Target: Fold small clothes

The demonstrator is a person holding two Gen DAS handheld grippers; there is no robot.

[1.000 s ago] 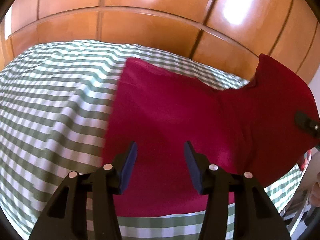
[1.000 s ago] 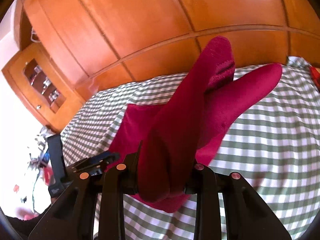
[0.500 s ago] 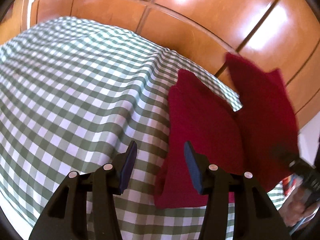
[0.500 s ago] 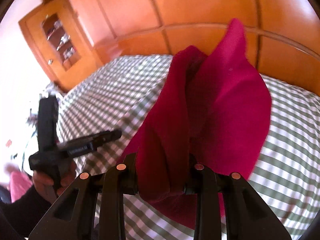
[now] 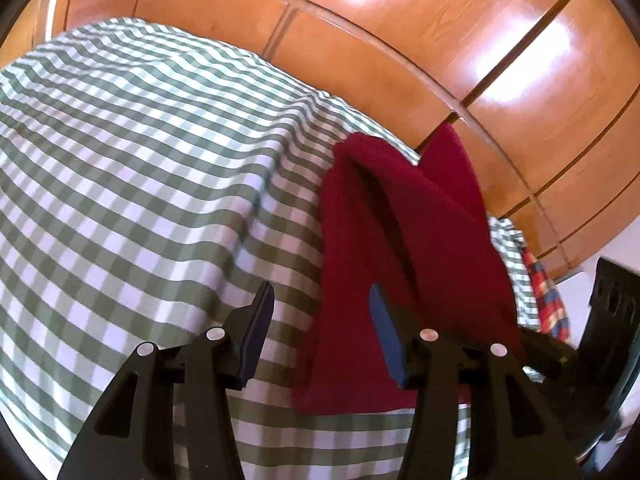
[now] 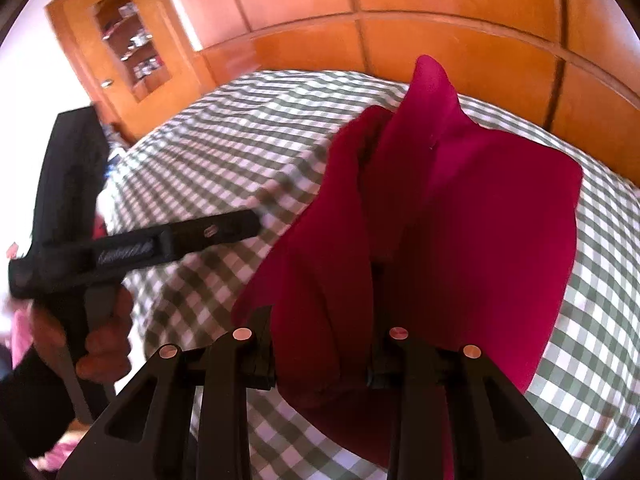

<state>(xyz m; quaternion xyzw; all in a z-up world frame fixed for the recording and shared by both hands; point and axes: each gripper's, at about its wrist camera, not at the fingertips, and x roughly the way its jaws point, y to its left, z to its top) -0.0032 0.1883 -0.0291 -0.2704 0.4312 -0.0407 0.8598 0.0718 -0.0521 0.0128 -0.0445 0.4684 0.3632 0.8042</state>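
A dark red garment [image 5: 384, 240] lies partly on the green-and-white checked cloth [image 5: 140, 160], with one side lifted and draped in folds. My right gripper [image 6: 322, 344] is shut on a bunched edge of the red garment [image 6: 472, 232] and holds it up above the cloth. My left gripper [image 5: 320, 328] is open and empty; it hovers over the garment's left edge, with its right finger in front of the red fabric. In the right wrist view the left gripper [image 6: 240, 228] shows side-on at the left, held by a hand.
Wooden wardrobe panels [image 5: 400, 40] stand behind the checked surface. A red, blue and yellow plaid cloth [image 5: 548, 296] lies at the right edge. A wooden cabinet with glass shelves [image 6: 128, 44] stands at the far left.
My right gripper has carried the held garment edge up and over toward the left. My left gripper has swung left off the garment and stayed open.
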